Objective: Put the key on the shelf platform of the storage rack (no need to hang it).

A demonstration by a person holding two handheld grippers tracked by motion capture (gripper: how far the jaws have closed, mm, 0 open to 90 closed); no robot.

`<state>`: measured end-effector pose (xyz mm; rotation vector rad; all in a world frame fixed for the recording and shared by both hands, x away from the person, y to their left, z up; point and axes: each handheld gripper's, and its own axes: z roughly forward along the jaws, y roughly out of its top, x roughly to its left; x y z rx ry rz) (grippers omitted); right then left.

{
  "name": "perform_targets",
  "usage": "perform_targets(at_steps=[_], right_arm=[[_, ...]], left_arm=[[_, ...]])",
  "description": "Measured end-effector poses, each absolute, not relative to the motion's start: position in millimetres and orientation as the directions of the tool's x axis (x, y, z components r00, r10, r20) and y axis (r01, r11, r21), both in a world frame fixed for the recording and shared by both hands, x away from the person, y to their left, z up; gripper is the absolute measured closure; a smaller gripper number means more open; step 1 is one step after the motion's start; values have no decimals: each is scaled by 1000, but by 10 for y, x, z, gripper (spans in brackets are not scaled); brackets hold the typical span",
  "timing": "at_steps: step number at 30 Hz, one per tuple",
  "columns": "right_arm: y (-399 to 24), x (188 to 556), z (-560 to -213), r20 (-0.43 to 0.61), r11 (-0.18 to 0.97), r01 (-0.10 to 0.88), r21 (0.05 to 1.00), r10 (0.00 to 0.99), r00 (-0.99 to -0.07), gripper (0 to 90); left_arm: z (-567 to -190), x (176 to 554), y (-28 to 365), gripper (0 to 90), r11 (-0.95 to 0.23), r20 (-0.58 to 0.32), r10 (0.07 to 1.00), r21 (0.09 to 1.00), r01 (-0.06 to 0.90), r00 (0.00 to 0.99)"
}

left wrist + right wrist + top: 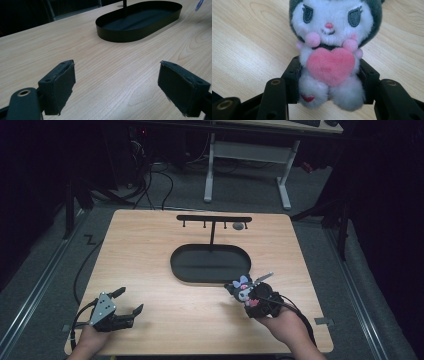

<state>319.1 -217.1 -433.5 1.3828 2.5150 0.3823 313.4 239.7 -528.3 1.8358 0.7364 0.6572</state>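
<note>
The right gripper (329,82) is clamping its jaws against both sides of the plush toy (332,50), gripping the lower body just beneath the pink heart and holding the toy upright above the table (150,250), near the front right. The left gripper (117,85) is resting near the front left edge with jaws standing wide apart, holding nothing. Farther back, the black oval tray (210,265) is sitting mid-table, with the T-shaped hook stand (213,220) rising behind it.
</note>
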Motion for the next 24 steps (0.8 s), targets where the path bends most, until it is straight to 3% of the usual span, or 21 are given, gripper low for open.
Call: perform_targets(at_steps=[24], right_arm=[[-2126,3715,-4127,-105,478,815,329,876,-471,487]], left_arm=[[-5285,3123,2394,154,-309,116,738,934,180,665]])
